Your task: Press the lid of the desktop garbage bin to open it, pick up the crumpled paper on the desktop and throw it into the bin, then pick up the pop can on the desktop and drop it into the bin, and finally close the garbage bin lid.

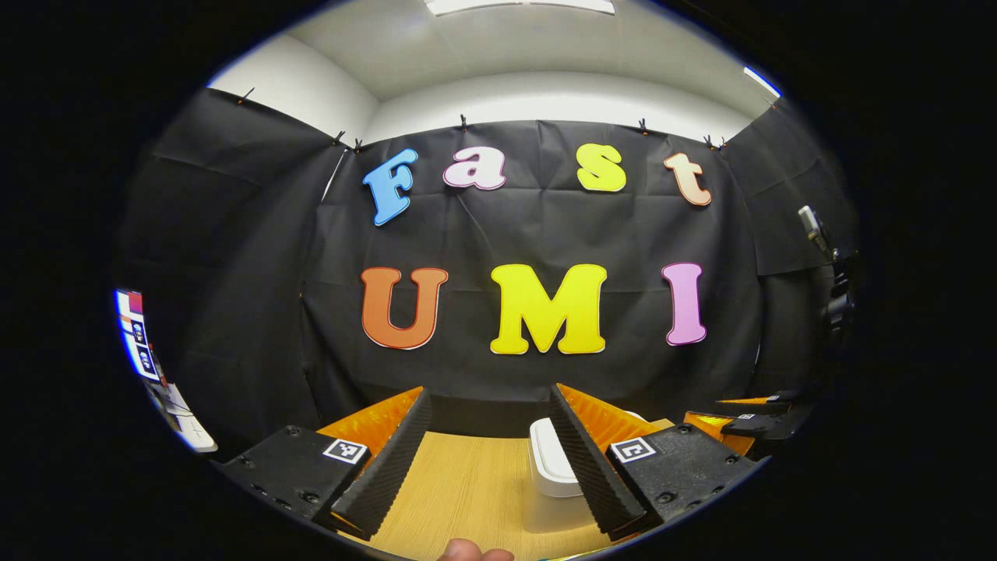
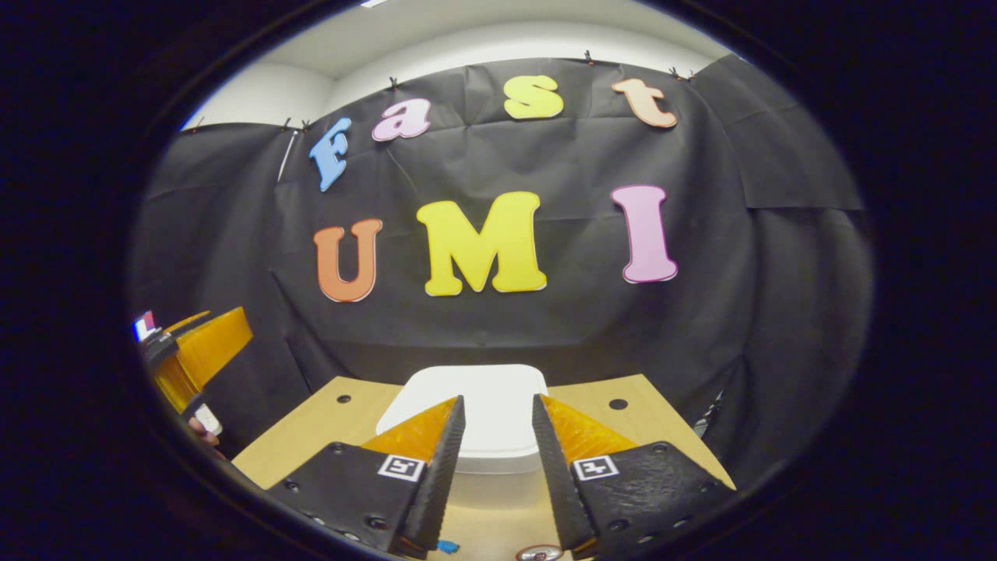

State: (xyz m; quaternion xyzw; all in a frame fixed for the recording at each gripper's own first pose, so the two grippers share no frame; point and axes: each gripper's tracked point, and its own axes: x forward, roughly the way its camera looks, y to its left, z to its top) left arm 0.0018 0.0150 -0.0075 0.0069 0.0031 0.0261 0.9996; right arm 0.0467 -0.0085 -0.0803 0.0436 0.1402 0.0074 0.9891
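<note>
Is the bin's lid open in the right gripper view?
No, the bin shows a flat white lid lying closed on top.

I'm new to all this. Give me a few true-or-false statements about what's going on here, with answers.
1. The white bin has its lid down. True.
2. The right gripper is clamped on the bin. False: its fingers are apart, holding nothing.
3. The bin stands on a wooden table. True.
4. The left gripper holds crumpled paper. False: it is open and holds nothing.
5. The bin lies toppled on its side. False: it stands upright.
</note>
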